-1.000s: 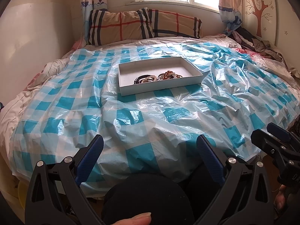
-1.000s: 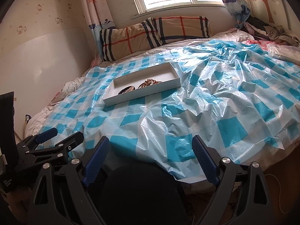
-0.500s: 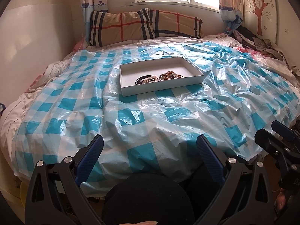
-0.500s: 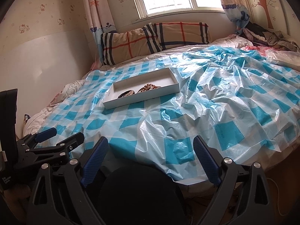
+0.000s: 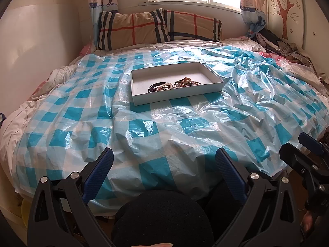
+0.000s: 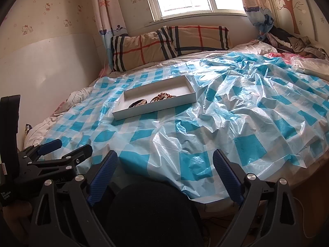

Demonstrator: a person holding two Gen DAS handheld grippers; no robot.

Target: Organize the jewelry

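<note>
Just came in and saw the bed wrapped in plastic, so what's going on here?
A person holds a hand-held gripper in each hand at the near edge of the bed, set to organize jewelry. The left hand-held gripper and right hand-held gripper are both open and empty, over the blue checked plastic sheet. Nothing has been picked up. Farther up the bed sits a shallow white box with a dark bracelet and brown beads lying inside.

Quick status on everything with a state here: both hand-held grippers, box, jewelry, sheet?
left hand-held gripper: open, empty
right hand-held gripper: open, empty
white box: lidless, on the bed
bracelets: piled inside the box
checked plastic sheet: spread over the bed, crumpled
</note>
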